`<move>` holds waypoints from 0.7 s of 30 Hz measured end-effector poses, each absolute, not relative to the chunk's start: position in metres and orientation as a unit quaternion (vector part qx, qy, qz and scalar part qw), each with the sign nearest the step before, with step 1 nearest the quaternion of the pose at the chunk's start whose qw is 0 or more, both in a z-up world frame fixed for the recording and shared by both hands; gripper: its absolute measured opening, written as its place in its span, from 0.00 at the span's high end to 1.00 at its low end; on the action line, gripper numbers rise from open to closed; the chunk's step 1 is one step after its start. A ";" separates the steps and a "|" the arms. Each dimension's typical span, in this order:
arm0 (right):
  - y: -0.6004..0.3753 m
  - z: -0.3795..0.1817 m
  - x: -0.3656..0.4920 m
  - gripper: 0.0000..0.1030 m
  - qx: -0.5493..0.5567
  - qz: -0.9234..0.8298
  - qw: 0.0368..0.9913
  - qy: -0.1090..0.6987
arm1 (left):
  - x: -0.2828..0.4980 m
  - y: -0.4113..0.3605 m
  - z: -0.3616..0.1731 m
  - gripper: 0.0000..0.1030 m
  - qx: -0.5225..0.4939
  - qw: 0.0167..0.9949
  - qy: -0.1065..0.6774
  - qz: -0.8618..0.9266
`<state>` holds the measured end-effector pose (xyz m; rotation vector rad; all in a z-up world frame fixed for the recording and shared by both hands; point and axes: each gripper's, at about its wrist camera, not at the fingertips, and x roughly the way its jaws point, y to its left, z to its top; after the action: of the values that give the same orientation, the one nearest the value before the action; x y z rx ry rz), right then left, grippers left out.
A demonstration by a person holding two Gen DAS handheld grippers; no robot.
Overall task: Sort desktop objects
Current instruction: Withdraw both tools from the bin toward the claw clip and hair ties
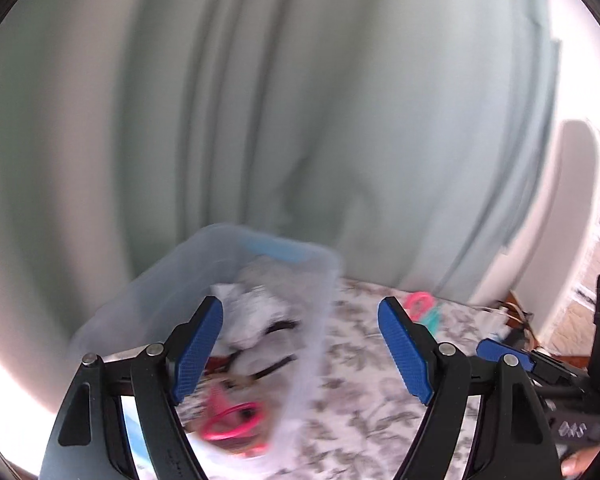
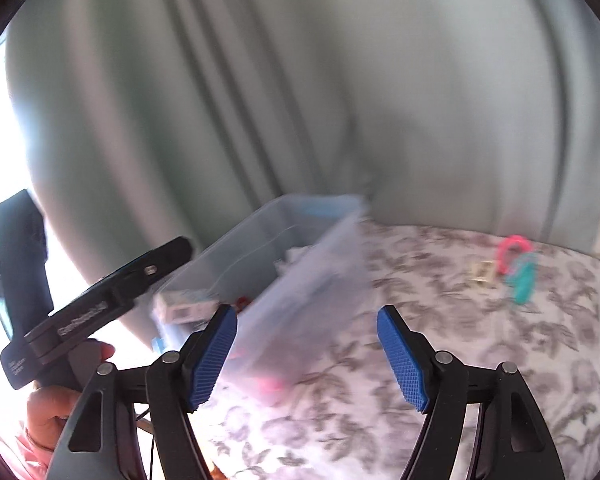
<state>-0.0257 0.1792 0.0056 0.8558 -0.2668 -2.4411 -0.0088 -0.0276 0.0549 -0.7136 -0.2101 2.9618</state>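
Two tongs, both with jaws apart and holding nothing. Left tongs [image 1: 300, 344] hover above the worktop [image 1: 364, 392], which carries a grey-and-white floral cloth; right tongs [image 2: 306, 352] hover above the same cloth.

One clear plastic bin [image 1: 228, 276], blurred by motion, sits on the worktop toward the left in both views. One blue patch [image 1: 276, 250] shows on its far wall. Inside the bin: white crumpled stuff [image 1: 256, 316], dark strands, one pink ring-shaped thing [image 1: 232, 424]; the count of the rest cannot be told through the blur. Right view shows one small whitish box [image 2: 180, 306] and a bit of red inside the bin.

Loose on the cloth, far right, well apart from the bin: one pink loop [image 2: 514, 252], one teal item [image 2: 524, 280] touching it, one small pale yellowish piece [image 2: 482, 274] just beside them. Left view catches the pink and teal pair past its right blue pad.

Right view, left edge: the left tool's black body and a hand [image 2: 56, 404] gripping its handle, with a pink sleeve below. Left view, right edge: the other tool's black frame, with a fingertip at the bottom corner.

Pale green curtain [image 1: 300, 100] fills the background behind the worktop; a white rounded object [image 1: 572, 220] stands at right. The bin's near wall partly hides its contents from the right view.
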 end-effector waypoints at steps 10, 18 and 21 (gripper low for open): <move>0.297 -0.023 -0.058 0.26 0.321 -0.918 0.136 -0.188 | -0.057 0.090 0.025 0.22 -0.275 0.164 0.006 0.947; 0.327 -0.071 -0.103 0.26 0.366 -0.898 0.112 -0.215 | -0.120 0.128 -0.030 0.22 -0.340 0.165 0.009 0.926; 0.330 -0.083 -0.126 0.26 0.377 -0.891 0.111 -0.225 | -0.149 0.141 -0.054 0.22 -0.362 0.158 0.014 0.919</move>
<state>-0.1263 0.3301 -0.0833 1.1089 -0.6616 -2.6190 -0.1490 0.1411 -0.0541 -1.0348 0.0400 2.6279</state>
